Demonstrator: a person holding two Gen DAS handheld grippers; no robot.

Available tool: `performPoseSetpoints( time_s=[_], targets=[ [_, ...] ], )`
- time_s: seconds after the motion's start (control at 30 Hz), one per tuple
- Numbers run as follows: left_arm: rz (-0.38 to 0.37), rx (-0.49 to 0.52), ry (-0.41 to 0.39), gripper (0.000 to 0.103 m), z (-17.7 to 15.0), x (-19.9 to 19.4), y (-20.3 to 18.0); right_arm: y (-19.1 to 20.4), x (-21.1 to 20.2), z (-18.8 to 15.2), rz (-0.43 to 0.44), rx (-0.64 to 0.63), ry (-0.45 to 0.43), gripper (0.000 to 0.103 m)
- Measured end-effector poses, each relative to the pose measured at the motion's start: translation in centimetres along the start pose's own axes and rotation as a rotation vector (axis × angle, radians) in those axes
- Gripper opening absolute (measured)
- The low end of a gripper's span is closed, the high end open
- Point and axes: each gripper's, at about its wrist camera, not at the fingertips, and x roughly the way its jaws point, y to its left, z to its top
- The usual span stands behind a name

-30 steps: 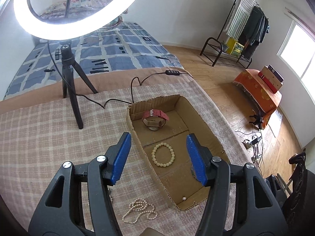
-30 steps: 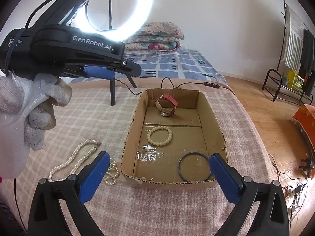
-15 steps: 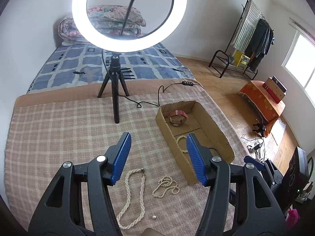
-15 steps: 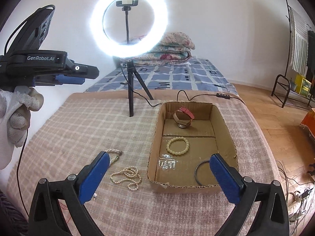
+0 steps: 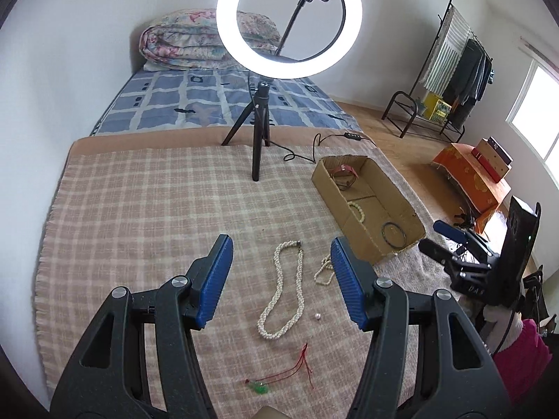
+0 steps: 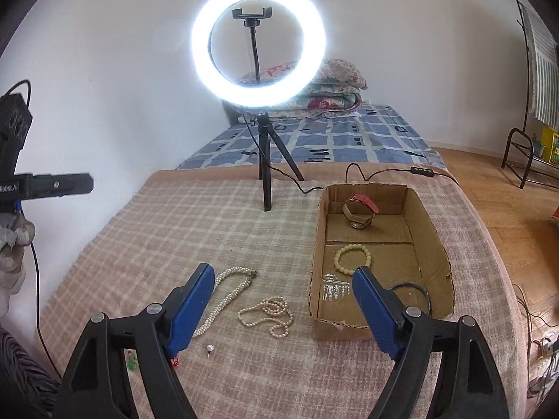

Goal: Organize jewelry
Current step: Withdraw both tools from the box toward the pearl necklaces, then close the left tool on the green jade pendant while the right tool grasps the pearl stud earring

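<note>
A cardboard box on the plaid cloth holds a red-strap watch, a cream bead bracelet and a dark bangle. A thick pearl necklace and a thin pearl strand lie left of the box, with a loose pearl and a green pendant on red cord nearer me. My left gripper is open and empty above the thick necklace. My right gripper is open and empty above the thin strand.
A lit ring light on a black tripod stands behind the jewelry, its cable running past the box's far end. The cloth-covered surface drops off right of the box. A bed lies beyond.
Both grippers have drawn back from the box and to the left, so the loose necklaces on the cloth now lie between their fingers. Both stayed open and empty.
</note>
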Motion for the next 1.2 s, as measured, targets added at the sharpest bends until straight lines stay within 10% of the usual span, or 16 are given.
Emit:
performPoseSetpoints(
  time_s=[0.4, 1.2],
  targets=[
    [-0.018, -0.064, 0.118, 0.060, -8.7, -0.6, 4.2, -1.4, -2.3, -1.0, 0.059, 0.101, -0.039, 0.062],
    [-0.085, -0.126, 0.455, 0.049, -18.7, 5.8, 2.9, 7.7, 8.0, -9.3, 0.197, -0.208, 0.340, 0.031]
  ],
)
